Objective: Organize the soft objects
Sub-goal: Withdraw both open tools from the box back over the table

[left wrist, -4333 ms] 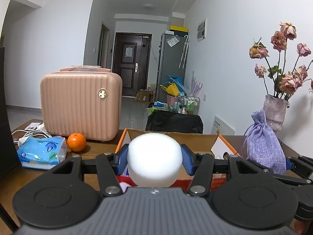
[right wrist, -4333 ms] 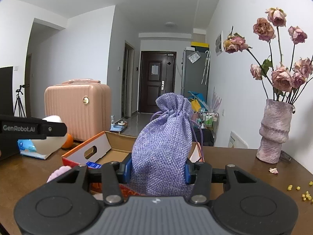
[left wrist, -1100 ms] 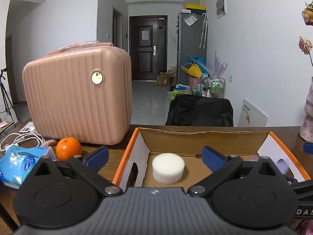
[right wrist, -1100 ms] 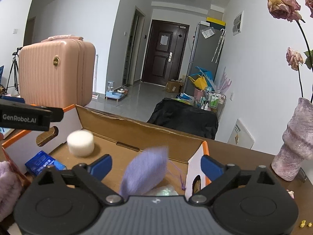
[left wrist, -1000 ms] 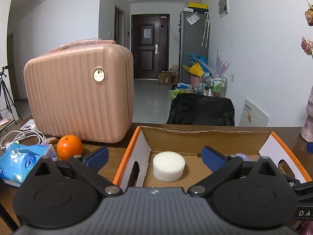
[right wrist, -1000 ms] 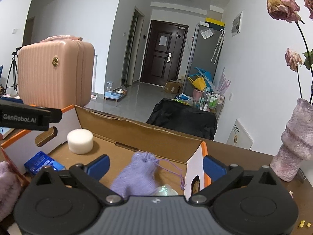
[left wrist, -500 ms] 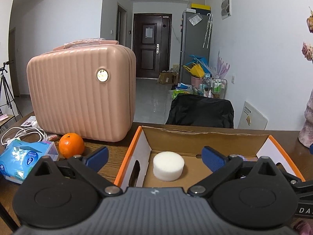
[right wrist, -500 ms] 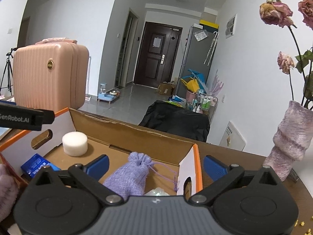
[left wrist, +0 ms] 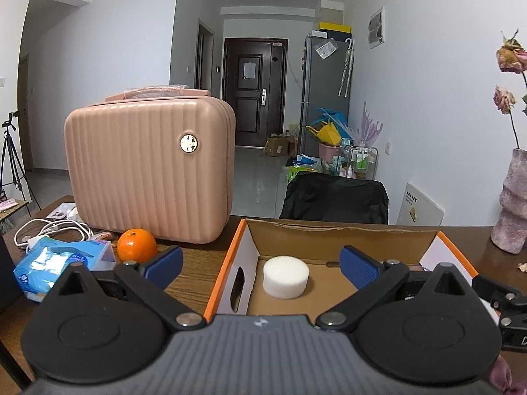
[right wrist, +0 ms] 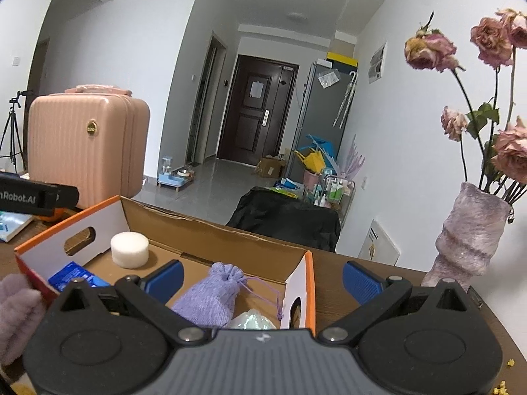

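Observation:
An open cardboard box [left wrist: 342, 231] [right wrist: 230, 235] with orange edges sits on the wooden table. Inside it, a white foam puck [left wrist: 286, 276] [right wrist: 129, 254] rests near the far left corner. A lilac drawstring pouch [right wrist: 210, 294] lies toward the box's right side, beside a blue packet [right wrist: 74, 276] and a clear plastic bag [right wrist: 252, 319]. My left gripper [left wrist: 260, 263] hangs open above the box's near edge, empty. My right gripper [right wrist: 262, 278] is open too, above the pouch and holding nothing.
A pink ribbed suitcase [left wrist: 148, 168] stands at the back left, with an orange [left wrist: 136, 245], a blue tissue pack [left wrist: 61, 260] and white cables [left wrist: 49, 228] in front. A mauve vase of dried roses [right wrist: 467, 233] stands right of the box. Something fluffy and lilac [right wrist: 16, 319] lies left of it.
Both grippers let go of the foam puck and the pouch, which now lie in the box. In the last second both have drawn back and up slightly.

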A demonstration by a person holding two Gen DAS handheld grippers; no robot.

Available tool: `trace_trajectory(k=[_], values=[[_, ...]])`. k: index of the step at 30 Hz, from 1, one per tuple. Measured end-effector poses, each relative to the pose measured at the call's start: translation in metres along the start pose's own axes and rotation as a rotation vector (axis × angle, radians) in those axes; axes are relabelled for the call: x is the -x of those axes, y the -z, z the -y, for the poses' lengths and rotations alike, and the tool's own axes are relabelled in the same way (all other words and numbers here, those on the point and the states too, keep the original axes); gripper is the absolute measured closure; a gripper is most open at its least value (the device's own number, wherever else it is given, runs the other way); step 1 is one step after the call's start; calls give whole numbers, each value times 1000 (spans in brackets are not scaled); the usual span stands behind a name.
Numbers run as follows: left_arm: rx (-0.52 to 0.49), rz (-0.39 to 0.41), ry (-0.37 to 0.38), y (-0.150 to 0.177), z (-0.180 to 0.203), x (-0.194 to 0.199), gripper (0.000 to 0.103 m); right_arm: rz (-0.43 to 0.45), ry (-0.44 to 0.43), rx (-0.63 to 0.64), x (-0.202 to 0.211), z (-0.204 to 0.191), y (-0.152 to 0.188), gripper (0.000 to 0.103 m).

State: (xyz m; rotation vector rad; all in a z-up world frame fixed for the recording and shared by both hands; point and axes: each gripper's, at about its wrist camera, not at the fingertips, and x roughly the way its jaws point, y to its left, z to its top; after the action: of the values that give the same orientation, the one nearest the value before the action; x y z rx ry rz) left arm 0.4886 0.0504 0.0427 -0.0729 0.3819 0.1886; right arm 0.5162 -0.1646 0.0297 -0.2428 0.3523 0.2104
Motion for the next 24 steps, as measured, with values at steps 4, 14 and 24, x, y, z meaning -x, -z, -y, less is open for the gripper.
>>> trace_trajectory(k=[4,14,24], values=[[-10,8,7,6,-5,14,0,27,-3,-1,17,0,4,0],[-11,3,5,26,-31,39,0,65,-11,-12,58,5,23,0],[-18,7,15,44,-46,72,0,73,-11,-8,92,-2,45,0]])
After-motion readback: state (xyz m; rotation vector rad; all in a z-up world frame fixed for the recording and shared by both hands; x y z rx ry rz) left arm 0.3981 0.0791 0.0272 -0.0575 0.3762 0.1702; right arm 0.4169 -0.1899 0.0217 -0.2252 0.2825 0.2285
